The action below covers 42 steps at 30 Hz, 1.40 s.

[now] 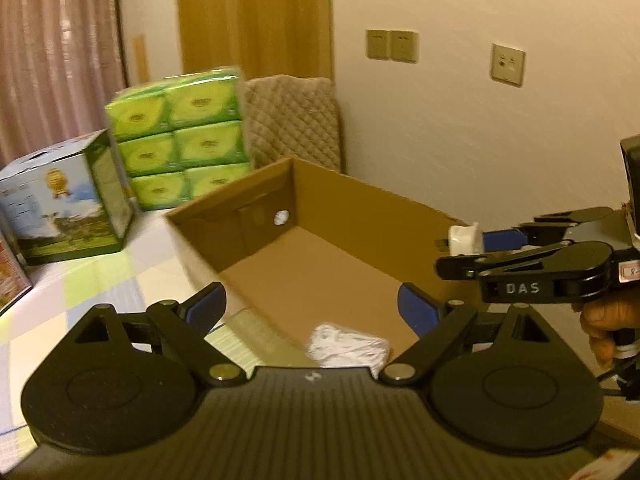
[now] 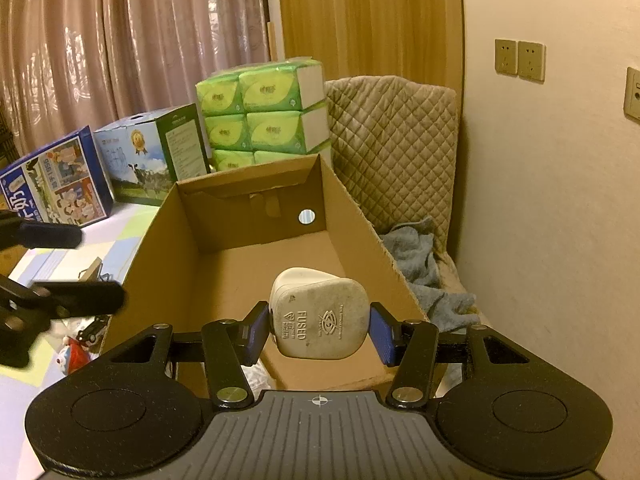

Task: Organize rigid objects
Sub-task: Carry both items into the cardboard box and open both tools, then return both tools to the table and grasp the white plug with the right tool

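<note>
1. The big brown cardboard box (image 2: 248, 280) sits open on the table, near the wall-side edge. Its floor looks mostly bare. It could slide or tip if a gripper bumps its thin wall.
2. The right gripper (image 2: 318, 330) has its jaws squeezed on a white plug (image 2: 320, 312) with "FUSED" on it. The plug hangs over the near end of the box, close to the front wall. If it is let go too near that wall, it could hit the rim and fall outside.
3. The plug is smooth and chunky, so I think it might twist or slip between the blue pads.
4. The left gripper (image 1: 312, 312) has its jaws wide apart with nothing in them. It is right next to the box's near corner and close to the right gripper, so the two could knock together.
5. A white crinkly thing (image 1: 348, 346) lies under the left gripper. It is blurry and partly hidden, so I cannot tell what it is.
6. Small toys (image 2: 80, 348) by the box are half hidden too.
</note>
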Available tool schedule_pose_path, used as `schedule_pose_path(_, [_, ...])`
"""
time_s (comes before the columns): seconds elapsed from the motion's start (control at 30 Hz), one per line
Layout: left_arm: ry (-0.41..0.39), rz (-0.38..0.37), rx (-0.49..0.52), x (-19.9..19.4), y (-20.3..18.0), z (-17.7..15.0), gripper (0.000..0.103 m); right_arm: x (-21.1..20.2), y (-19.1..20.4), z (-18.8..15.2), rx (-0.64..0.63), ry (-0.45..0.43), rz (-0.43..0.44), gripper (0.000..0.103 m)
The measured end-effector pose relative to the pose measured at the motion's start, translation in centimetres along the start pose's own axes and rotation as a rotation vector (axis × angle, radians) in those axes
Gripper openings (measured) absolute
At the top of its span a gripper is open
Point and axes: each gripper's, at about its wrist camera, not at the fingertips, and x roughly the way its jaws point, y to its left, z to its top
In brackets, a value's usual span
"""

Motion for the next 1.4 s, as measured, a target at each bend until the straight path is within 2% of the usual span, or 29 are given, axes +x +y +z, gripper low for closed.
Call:
schedule_pose_path(0.27, [-0.014, 0.08, -0.034, -3.2, 2.3, -1.8, 0.09, 0.2, 0.7, -0.2, -0.014, 0.02, -0.004, 0.05])
schedule_pose_path(0.5, [-0.005, 0.106, -0.079, -4.5, 3.8, -3.3, 0.09, 0.8, 1.1, -0.6, -0.02, 0.031, -0.014, 0.05])
schedule_pose_path(0.57, [-0.005, 0.11, -0.093, -4.8, 4.2, -3.7, 0.09, 0.8, 1.2, -0.6, -0.018, 0.021, -0.025, 0.05])
schedule_pose_path(0.63, [-0.003, 0.114, -0.103, -5.2, 4.6, -4.2, 0.09, 0.7, 1.3, -0.5, -0.016, 0.019, -0.031, 0.059])
schedule_pose_path(0.7, [-0.005, 0.124, -0.11, -5.7, 5.1, -4.7, 0.09, 0.3, 1.3, -0.3, -0.007, 0.004, -0.021, 0.063])
schedule_pose_path(0.9, [0.011, 0.166, -0.137, -7.5, 6.7, -7.1, 0.09, -2.4, 2.3, 0.8, 0.01, -0.074, -0.019, 0.063])
schedule_pose_path(1.17, [0.044, 0.252, -0.2, -10.4, 9.9, -11.0, 0.09, -7.1, 7.8, 0.7, -0.045, -0.181, 0.092, 0.064])
schedule_pose_path(1.3, [0.049, 0.282, -0.234, -11.7, 11.0, -12.8, 0.09, -8.2, 11.4, -0.7, -0.112, -0.188, 0.162, 0.064])
schedule_pose_path(1.4, [0.05, 0.294, -0.26, -12.5, 11.4, -13.8, 0.09, -8.5, 13.9, -2.2, -0.151, -0.158, 0.203, 0.064])
